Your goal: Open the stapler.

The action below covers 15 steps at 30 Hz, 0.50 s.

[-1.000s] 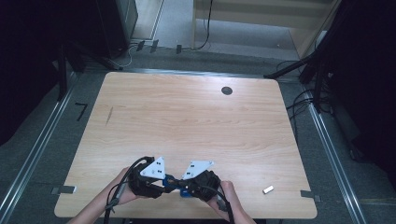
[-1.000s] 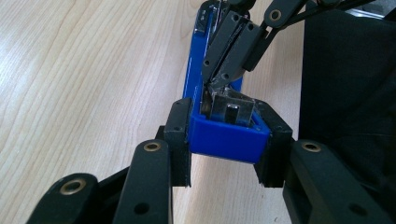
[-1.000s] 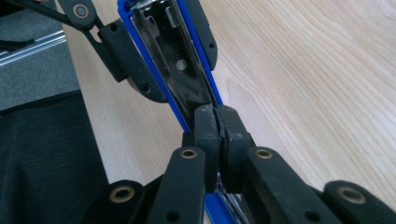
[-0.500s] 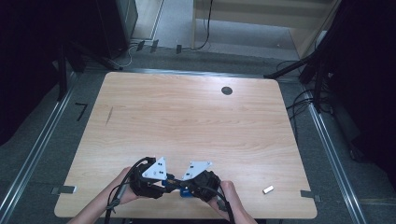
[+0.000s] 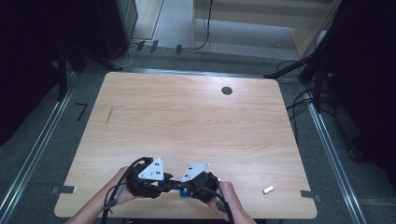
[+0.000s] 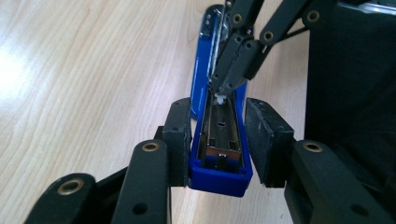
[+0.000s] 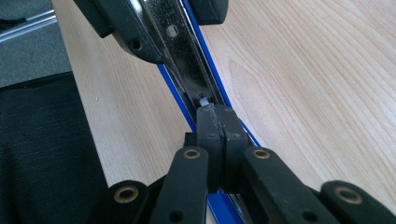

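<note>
Plastic, glossy blue: the opened stapler (image 6: pixel 219 172) sits clamped in my left gripper (image 6: pixel 218 140); my right gripper (image 7: pixel 219 126), jaws pressed together, probes its chrome staple channel (image 7: pixel 184 51).

The blue stapler (image 6: pixel 219 140) lies opened near the six o'clock edge of the counter (image 5: pixel 187 121), just right of that edge's middle. Its plastic body forms a long, narrow trough with a squared-off near end. Inside runs a shiny metal staple channel (image 6: pixel 223 133) with small holes along its floor and a small white piece (image 6: pixel 218 98) at its far end. A second blue arm (image 6: pixel 205 56) rises from the far end, tilted toward eleven o'clock in the left gripper view.
</note>
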Motion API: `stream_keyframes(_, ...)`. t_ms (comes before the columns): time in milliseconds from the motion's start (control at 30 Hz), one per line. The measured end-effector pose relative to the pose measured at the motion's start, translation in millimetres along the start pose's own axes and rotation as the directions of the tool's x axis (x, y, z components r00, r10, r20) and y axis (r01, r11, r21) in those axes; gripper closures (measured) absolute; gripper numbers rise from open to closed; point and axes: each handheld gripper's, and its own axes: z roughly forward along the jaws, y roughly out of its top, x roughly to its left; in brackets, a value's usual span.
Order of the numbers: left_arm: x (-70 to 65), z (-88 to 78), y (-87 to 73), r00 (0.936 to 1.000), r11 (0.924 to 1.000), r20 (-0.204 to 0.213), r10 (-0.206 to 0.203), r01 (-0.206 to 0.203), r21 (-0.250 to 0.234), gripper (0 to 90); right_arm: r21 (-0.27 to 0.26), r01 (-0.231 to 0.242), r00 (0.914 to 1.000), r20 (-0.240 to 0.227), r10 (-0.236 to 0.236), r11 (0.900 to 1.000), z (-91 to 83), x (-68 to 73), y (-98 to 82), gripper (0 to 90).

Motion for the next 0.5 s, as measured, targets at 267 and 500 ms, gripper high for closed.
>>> stream_keyframes(267,3.2,2.2,-5.6,0.9998,0.9995,0.02,-0.008,0.008,0.031,64.7,0.01,-0.008,0.9999,-0.012,0.008,1.0,1.0,-1.9,-1.9,90.0)
stream_keyframes(500,4.3,4.4,-8.7,0.9995,0.9989,0.026,-0.018,0.017,0.044,64.7,0.023,-0.059,0.9983,-0.002,0.059,0.998,-2.6,-16.8,-10.4,89.4)
